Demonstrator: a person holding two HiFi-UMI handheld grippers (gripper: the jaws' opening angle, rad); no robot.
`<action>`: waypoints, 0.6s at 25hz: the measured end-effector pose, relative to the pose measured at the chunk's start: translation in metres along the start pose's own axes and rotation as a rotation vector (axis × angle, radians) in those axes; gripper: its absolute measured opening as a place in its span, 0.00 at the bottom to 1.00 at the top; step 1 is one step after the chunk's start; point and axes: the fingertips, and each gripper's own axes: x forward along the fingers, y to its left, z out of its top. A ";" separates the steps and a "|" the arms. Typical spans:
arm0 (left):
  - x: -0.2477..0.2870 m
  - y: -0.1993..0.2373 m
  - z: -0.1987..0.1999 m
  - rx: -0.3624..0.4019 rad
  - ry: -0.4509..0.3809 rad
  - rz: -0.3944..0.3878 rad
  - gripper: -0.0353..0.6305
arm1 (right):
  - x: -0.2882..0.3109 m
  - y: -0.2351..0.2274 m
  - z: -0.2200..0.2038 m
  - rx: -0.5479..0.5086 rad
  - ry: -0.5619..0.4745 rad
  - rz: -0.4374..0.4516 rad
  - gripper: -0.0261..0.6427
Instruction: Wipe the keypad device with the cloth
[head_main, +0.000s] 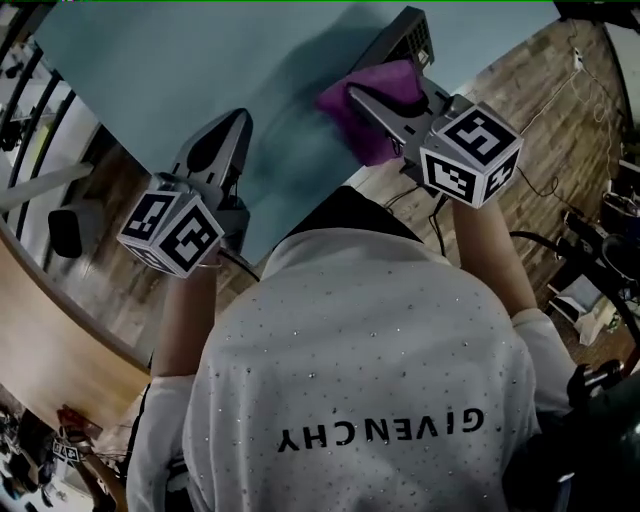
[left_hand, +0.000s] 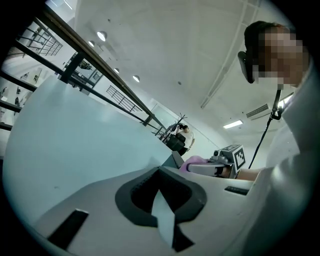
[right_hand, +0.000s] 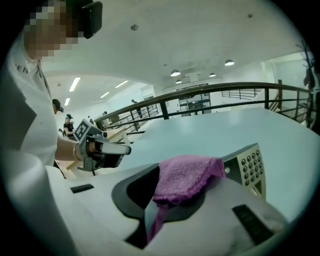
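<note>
The grey keypad device (head_main: 412, 35) stands at the far edge of the pale blue table (head_main: 180, 60); its buttons (right_hand: 251, 166) show in the right gripper view. My right gripper (head_main: 362, 100) is shut on a purple knitted cloth (right_hand: 187, 175), held just in front of the device, and the cloth (head_main: 372, 108) bunches over the jaw tips. My left gripper (head_main: 225, 135) hovers over the table's near left part, apart from the device, its jaws together with nothing between them (left_hand: 161, 172). In the left gripper view the device (left_hand: 175, 159) is a small grey wedge beside the cloth (left_hand: 192, 162).
The table's near edge runs just ahead of the person's torso. Wooden floor surrounds it, with cables (head_main: 560, 180) at the right and a dark object (head_main: 65, 230) at the left. A black railing (right_hand: 215, 90) lies beyond the table. A person (left_hand: 186, 134) stands far off.
</note>
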 end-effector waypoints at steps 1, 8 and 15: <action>-0.001 0.000 0.000 -0.002 0.003 -0.007 0.06 | -0.003 -0.003 -0.008 0.010 0.000 -0.023 0.07; 0.010 -0.012 -0.006 0.002 0.026 -0.069 0.06 | -0.019 -0.019 -0.057 0.174 -0.048 -0.112 0.07; 0.005 -0.019 -0.011 -0.025 0.033 -0.092 0.06 | -0.026 -0.026 -0.096 0.307 -0.066 -0.141 0.07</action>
